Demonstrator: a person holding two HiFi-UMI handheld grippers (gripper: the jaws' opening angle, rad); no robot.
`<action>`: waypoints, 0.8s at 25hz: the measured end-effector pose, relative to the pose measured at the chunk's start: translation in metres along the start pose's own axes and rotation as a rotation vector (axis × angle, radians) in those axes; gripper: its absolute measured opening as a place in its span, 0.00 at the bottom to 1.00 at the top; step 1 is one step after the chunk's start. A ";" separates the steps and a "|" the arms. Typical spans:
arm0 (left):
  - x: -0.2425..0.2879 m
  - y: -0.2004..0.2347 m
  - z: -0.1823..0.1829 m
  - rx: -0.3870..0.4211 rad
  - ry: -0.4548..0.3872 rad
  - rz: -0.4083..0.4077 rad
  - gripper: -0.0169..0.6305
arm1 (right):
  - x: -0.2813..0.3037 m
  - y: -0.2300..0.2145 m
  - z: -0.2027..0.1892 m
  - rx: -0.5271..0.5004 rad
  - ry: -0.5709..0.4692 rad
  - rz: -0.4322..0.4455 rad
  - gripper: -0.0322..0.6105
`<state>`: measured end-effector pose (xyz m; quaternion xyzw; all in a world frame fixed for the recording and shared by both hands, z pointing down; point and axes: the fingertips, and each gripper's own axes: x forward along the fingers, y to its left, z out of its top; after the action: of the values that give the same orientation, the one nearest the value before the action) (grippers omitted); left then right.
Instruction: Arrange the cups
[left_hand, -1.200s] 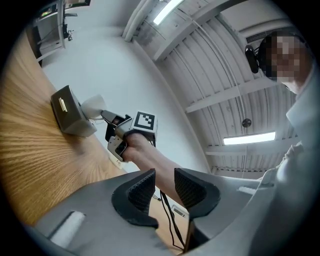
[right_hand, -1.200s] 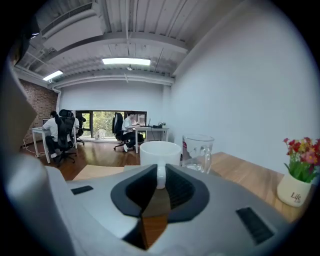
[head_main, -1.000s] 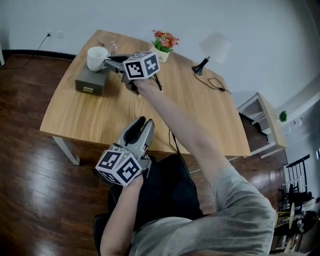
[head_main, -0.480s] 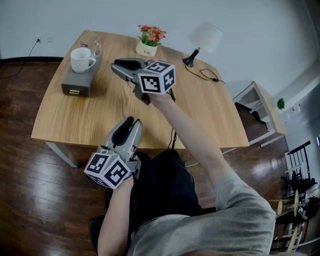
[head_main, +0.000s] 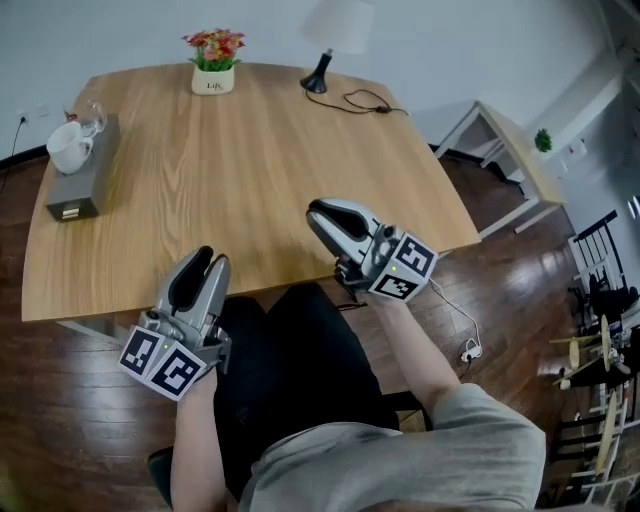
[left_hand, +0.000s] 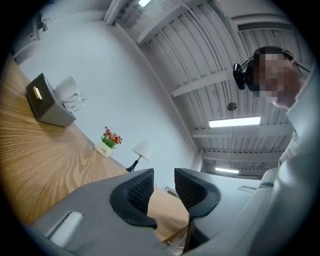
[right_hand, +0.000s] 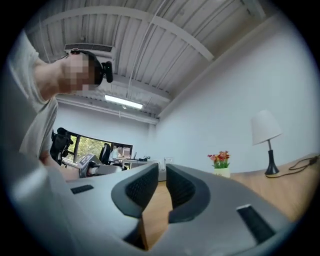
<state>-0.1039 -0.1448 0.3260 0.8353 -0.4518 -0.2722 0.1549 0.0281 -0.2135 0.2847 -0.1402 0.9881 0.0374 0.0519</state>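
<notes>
A white cup (head_main: 68, 147) stands on a grey box (head_main: 80, 190) at the table's far left, with a clear glass (head_main: 93, 118) just behind it. In the left gripper view the box (left_hand: 47, 102) and the glass (left_hand: 75, 101) show far off at the upper left. My right gripper (head_main: 322, 212) hovers over the near table edge, far from the cup, shut with nothing between its jaws. My left gripper (head_main: 200, 262) sits at the near edge on the left, also shut and empty. Both jaw pairs show empty in the left gripper (left_hand: 164, 187) view and the right gripper (right_hand: 162, 187) view.
The wooden table (head_main: 250, 180) carries a potted flower (head_main: 214, 62) and a lamp (head_main: 330, 40) with a black cable (head_main: 365, 100) along its far side. A small white side table (head_main: 500, 150) stands to the right. Dark wood floor surrounds the table.
My right gripper has drawn back from the cup on the box to the near table edge, empty. The cup stays on the box. My left gripper shifted a little.
</notes>
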 end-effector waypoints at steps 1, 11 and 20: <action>0.003 -0.004 -0.005 0.014 0.013 -0.012 0.23 | -0.013 0.002 -0.004 -0.015 -0.015 -0.010 0.13; 0.022 -0.031 -0.046 0.082 0.113 -0.091 0.23 | -0.062 0.004 -0.029 -0.051 -0.046 -0.021 0.13; 0.033 -0.058 -0.055 0.227 0.194 -0.130 0.21 | -0.057 0.013 -0.035 0.002 -0.015 0.027 0.13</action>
<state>-0.0183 -0.1400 0.3306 0.8972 -0.4078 -0.1471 0.0845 0.0759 -0.1887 0.3262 -0.1264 0.9895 0.0382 0.0591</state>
